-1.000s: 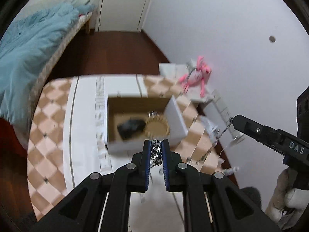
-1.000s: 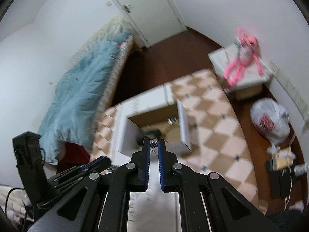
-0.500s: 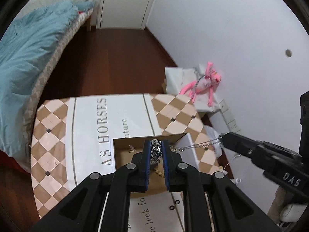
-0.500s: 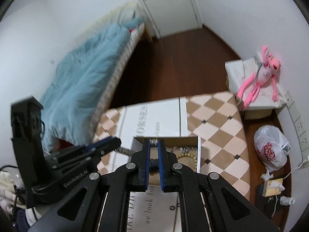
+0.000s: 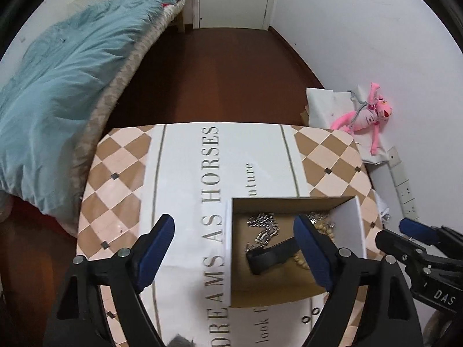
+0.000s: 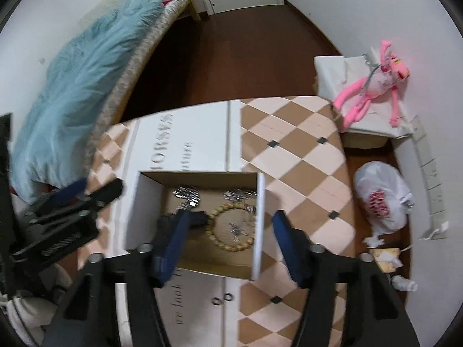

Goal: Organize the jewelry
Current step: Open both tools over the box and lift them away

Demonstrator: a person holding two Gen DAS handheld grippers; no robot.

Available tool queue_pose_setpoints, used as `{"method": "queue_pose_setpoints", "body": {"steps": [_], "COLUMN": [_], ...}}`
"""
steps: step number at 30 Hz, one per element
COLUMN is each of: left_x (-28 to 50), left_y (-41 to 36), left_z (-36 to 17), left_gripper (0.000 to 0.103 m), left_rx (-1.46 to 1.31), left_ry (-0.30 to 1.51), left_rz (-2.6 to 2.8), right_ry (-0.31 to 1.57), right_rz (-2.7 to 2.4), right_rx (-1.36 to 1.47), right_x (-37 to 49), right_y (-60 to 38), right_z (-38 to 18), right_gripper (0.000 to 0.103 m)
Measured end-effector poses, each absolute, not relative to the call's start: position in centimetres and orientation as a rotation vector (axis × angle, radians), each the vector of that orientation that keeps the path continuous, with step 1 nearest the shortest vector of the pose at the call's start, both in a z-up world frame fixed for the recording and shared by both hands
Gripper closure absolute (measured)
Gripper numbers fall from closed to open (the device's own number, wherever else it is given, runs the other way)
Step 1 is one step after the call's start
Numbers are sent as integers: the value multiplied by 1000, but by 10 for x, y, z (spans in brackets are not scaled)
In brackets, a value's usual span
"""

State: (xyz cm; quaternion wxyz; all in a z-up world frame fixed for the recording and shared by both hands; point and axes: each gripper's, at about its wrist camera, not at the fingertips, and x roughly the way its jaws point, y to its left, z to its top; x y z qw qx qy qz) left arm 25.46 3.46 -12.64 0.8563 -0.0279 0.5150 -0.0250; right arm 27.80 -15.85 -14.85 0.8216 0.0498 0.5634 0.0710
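While both grippers [image 5: 234,248] [image 6: 230,231] gape empty, only right-wrist view shows bead bracelet [image 6: 231,227].

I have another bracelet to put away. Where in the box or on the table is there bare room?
The near part of the open cardboard box, floor bare at, is free. Its far half is crowded: silver chains, wooden bead bracelet, black strap. The checkered tablecloth right of the box is bare.

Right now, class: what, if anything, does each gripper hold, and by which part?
Nothing. Left gripper and right gripper have just opened; the chain lies in the box.
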Motion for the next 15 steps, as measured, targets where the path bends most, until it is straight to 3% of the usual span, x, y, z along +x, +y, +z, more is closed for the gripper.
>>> {"method": "queue_pose_setpoints", "body": {"steps": [2,3,4,15], "left_x": [247,243,241,200], "left_y": [35,35,34,31], "left_z": [-131,-132,-133,-119], "left_gripper": [7,3,3,3], "left_rx": [-39,-31,-25,-8], "left_ry": [1087,1089,1091,1042], "left_rz": [-27,-22,-19,5], "right_ry": [1206,1209,1210,1170], "right_rz": [106,83,66,-28], "right_rx": [60,36,18,-2], "right_x": [271,267,264,226], "right_y": [-156,-155,-154,-159], "right_z": [-155,-159,-162,-160], "right_gripper": [25,12,6,5]}}
